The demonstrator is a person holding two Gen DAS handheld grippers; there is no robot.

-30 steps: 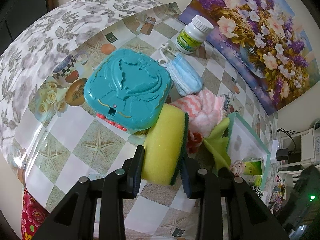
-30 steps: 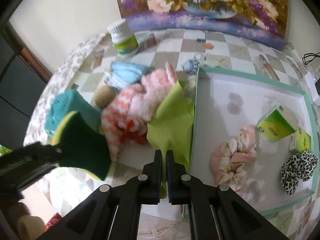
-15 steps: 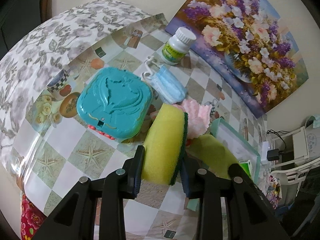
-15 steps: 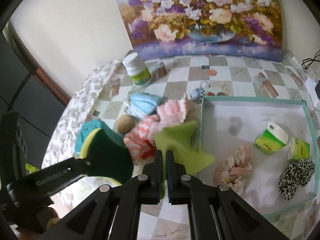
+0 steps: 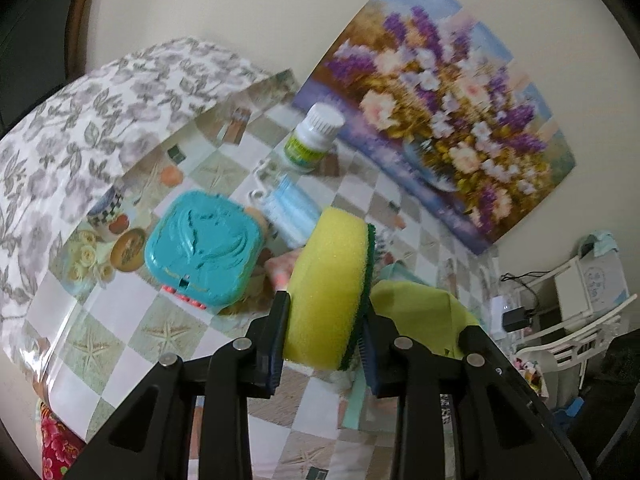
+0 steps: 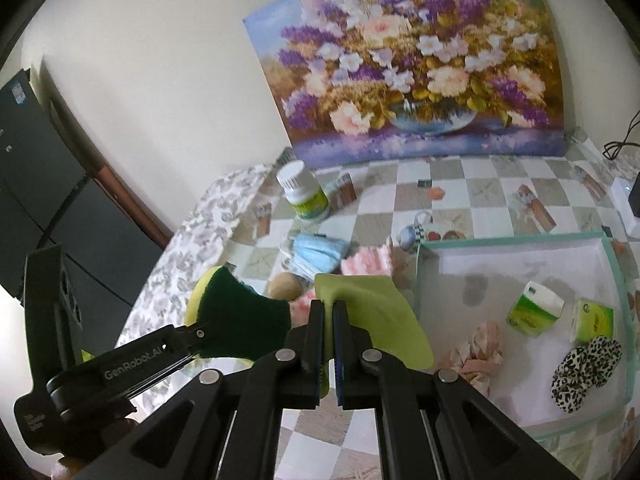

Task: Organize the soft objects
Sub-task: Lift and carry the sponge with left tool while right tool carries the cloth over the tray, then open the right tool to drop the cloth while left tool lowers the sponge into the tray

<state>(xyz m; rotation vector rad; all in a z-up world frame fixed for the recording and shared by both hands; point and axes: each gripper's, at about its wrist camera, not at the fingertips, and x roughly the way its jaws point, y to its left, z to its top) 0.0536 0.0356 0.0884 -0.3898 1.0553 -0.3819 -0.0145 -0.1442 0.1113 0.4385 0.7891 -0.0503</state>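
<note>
My left gripper (image 5: pixel 324 344) is shut on a yellow sponge (image 5: pixel 328 288) with a dark green scouring side, held above the table; it shows in the right wrist view too (image 6: pixel 240 324). My right gripper (image 6: pixel 329 344) is shut on a lime green cloth (image 6: pixel 376 312), lifted beside the sponge; the cloth also shows in the left wrist view (image 5: pixel 420 320). A pink striped cloth (image 6: pixel 366 262) and a blue face mask (image 6: pixel 320 252) lie on the table. A white tray with a teal rim (image 6: pixel 520 240) holds a pink scrunchie (image 6: pixel 476 352) and a leopard-print item (image 6: pixel 584 368).
A teal plastic case (image 5: pixel 204 248) lies on the left. A white pill bottle (image 5: pixel 312 140) stands before a flower painting (image 6: pixel 408 68). Two green tissue packs (image 6: pixel 536 314) sit in the tray. A tan round object (image 6: pixel 284 286) lies by the mask.
Both grippers have risen from the table, carrying the sponge and the green cloth up. The green cloth has come clear of the pink striped cloth.
</note>
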